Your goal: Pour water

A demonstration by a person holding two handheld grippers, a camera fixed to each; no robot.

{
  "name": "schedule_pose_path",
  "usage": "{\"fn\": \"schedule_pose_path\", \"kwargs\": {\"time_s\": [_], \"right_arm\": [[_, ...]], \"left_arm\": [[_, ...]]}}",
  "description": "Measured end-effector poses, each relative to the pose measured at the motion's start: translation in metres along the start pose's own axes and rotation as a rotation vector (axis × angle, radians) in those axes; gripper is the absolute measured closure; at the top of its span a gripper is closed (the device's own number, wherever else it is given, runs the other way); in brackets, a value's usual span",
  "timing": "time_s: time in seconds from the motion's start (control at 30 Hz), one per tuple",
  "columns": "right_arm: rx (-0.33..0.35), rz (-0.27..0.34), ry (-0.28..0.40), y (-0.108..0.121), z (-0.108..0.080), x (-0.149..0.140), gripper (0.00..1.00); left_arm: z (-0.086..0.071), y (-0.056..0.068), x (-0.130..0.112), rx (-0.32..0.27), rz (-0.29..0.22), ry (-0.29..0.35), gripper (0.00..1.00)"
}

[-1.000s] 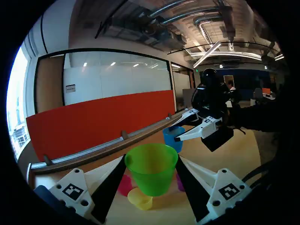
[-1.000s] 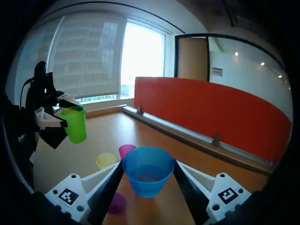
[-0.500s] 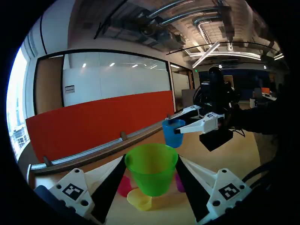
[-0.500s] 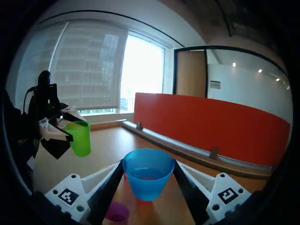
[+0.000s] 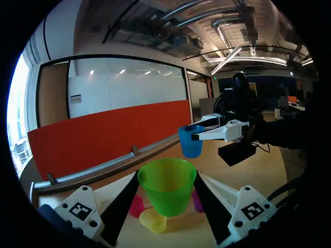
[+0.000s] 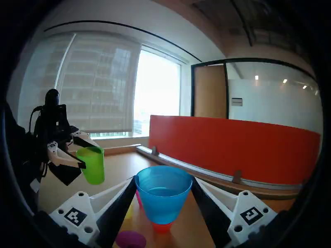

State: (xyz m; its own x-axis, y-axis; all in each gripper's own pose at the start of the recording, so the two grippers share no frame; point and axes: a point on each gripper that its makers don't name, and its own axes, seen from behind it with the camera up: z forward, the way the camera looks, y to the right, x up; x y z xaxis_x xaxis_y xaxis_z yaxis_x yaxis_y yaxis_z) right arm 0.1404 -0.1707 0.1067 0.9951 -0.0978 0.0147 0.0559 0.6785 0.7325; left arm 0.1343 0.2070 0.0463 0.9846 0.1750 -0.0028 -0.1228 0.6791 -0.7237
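In the left gripper view my left gripper (image 5: 167, 194) is shut on a green cup (image 5: 167, 190), held upright above the table. Farther off, up and to the right, the blue cup (image 5: 190, 141) hangs in the right gripper (image 5: 197, 133). The right gripper view has my right gripper (image 6: 164, 194) shut on that blue cup (image 6: 163, 194), upright, with water inside. To its left and farther away, the left gripper (image 6: 82, 159) holds the green cup (image 6: 93, 165). The two cups are apart.
On the wooden table (image 5: 256, 173) below stand small cups: yellow (image 5: 153, 220), pink (image 5: 137, 205) and purple (image 5: 197, 201). The right gripper view has a purple cup (image 6: 130, 239) and an orange one (image 6: 162, 227). An orange partition (image 6: 236, 146) runs along the table's far edge.
The blue cup has risen in the right gripper and moved closer to the green cup. The left gripper with the green cup has barely moved.
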Motion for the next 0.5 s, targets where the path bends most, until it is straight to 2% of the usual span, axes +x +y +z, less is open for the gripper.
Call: {"fn": "schedule_pose_path", "kwargs": {"time_s": [0.27, 0.5], "right_arm": [[0.01, -0.008, -0.011, -0.0041, 0.0014, 0.002, 0.06], [0.012, -0.014, -0.011, -0.0053, 0.0015, 0.0033, 0.06]], "left_arm": [[-0.0011, -0.0028, -0.001, 0.001, -0.015, 0.004, 0.1], [-0.0015, -0.0039, 0.0036, 0.0, -0.048, 0.012, 0.11]]}}
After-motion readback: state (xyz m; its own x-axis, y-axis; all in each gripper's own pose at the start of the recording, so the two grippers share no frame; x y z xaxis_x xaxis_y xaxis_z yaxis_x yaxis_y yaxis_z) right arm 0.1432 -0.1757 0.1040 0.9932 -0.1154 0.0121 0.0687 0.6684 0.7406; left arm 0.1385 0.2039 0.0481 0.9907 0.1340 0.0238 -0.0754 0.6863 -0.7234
